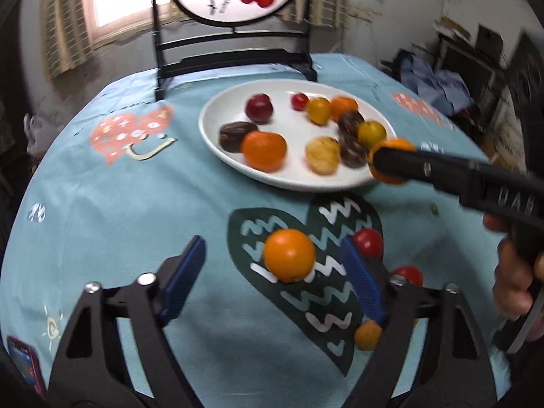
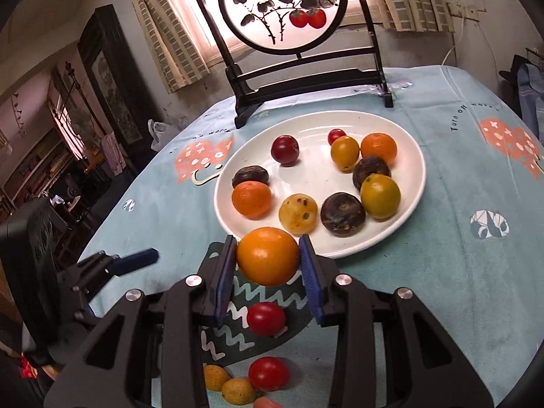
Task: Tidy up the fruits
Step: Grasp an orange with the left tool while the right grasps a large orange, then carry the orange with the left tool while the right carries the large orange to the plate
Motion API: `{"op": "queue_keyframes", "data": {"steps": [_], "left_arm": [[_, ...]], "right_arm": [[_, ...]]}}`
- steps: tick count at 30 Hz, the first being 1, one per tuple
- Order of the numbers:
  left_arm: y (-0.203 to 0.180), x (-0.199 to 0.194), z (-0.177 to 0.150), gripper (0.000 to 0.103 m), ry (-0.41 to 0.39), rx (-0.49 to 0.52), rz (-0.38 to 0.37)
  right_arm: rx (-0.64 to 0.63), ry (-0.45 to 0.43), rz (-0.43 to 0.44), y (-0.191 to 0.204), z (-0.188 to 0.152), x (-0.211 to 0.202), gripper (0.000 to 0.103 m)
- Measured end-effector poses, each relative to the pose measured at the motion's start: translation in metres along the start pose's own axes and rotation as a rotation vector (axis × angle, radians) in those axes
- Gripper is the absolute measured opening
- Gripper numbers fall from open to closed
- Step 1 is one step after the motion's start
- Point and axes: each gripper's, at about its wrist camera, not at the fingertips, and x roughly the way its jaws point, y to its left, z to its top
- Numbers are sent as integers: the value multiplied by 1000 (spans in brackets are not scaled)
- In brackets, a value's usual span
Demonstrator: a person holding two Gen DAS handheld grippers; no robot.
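We find the right gripper [image 2: 268,261] clamped on an orange [image 2: 268,255] at the near rim of the plate [image 2: 413,156], the left gripper [image 1: 272,272] wide open, empty, over another orange [image 1: 289,254] on the table [image 1: 119,204]; we advise releasing over bare plate.

Plate [image 2: 413,183]: white glazed ceramic, glossy. Tablecloth [image 2: 442,272]: soft matt blue cloth, printed. Held orange [image 2: 268,255]: smooth, slightly shiny skin. Near tomatoes [image 2: 266,318]: glossy. Right gripper [image 2: 268,268]: matt black plastic, ribbed blue pads [image 2: 307,265], bright metal screws.
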Motion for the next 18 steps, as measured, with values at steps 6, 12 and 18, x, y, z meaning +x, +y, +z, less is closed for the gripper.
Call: {"op": "queue_keyframes", "data": {"steps": [6, 12, 18], "left_arm": [[-1, 14, -4, 67, 37, 7, 6], [-2, 24, -7, 60, 59, 10, 8], [-4, 30, -9, 47, 79, 19, -9]], "right_arm": [[-6, -4, 2, 1, -1, -2, 38], [-3, -2, 0, 1, -2, -3, 38], [-3, -12, 2, 2, -1, -5, 38]]}}
